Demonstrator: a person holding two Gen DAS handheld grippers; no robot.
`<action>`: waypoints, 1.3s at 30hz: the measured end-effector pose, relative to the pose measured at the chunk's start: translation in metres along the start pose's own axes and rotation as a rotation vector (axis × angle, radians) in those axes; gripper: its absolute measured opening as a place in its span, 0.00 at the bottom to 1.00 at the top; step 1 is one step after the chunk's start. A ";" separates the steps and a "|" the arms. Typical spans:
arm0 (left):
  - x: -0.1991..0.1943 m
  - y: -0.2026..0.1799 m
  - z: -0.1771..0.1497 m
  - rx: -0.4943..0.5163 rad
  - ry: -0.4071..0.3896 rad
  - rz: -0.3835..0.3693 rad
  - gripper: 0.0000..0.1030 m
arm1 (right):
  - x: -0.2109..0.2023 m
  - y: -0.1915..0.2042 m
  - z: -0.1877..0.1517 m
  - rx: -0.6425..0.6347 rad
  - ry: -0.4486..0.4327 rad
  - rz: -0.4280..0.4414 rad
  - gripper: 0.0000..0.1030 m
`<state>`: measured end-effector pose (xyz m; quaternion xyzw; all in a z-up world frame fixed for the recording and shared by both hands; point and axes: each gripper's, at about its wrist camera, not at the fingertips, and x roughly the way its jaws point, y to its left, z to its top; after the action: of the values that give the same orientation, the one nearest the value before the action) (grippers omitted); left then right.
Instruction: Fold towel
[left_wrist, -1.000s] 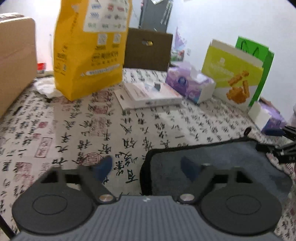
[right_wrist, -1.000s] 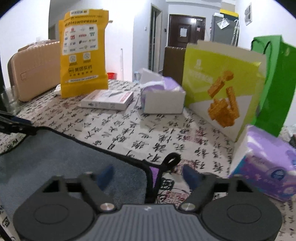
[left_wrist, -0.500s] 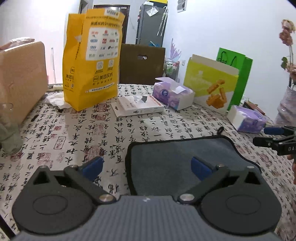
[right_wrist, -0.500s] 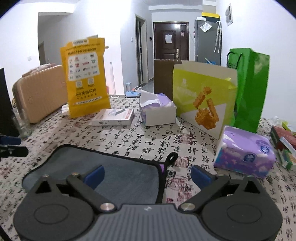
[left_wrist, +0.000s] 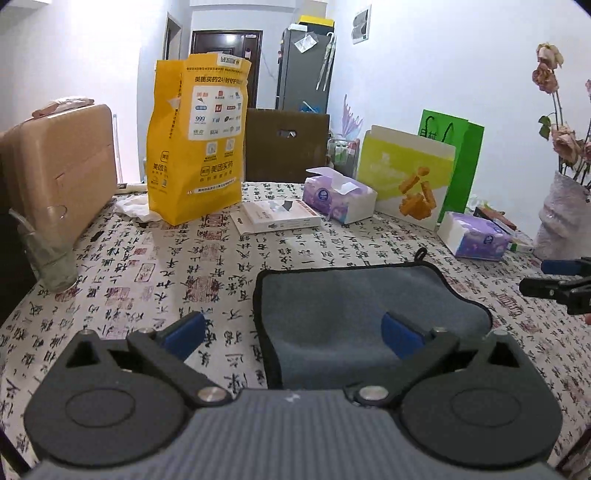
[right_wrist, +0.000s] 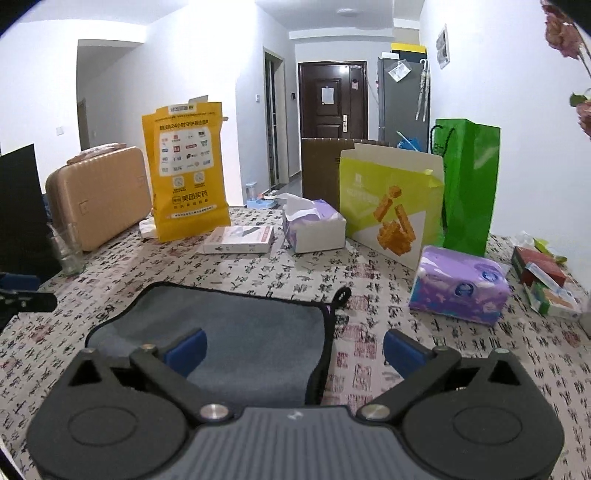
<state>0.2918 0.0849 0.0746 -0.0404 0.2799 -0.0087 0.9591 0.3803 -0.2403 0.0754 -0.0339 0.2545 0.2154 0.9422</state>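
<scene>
On the table, at 6 o'clock in both views, the gray towel lies folded and flat. A second ago I was low and close to it. Now I have lifted both grippers up and back, so more of the room shows. My left gripper has its blue fingers wide apart, holding nothing. My right gripper is wide apart too, over the towel's right edge. The yellow bag stands at 11 o'clock.

One towel; two tissue packs
</scene>
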 end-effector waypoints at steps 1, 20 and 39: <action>-0.004 -0.002 -0.002 0.000 -0.005 -0.001 1.00 | -0.004 0.001 -0.002 -0.002 0.003 -0.003 0.99; -0.084 -0.028 -0.058 0.027 -0.108 -0.021 1.00 | -0.076 0.024 -0.045 0.013 -0.060 -0.010 1.00; -0.177 -0.042 -0.120 -0.001 -0.258 0.012 1.00 | -0.162 0.087 -0.099 -0.027 -0.225 -0.005 1.00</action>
<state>0.0781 0.0408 0.0718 -0.0398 0.1547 0.0025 0.9872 0.1718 -0.2417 0.0735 -0.0227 0.1442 0.2190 0.9647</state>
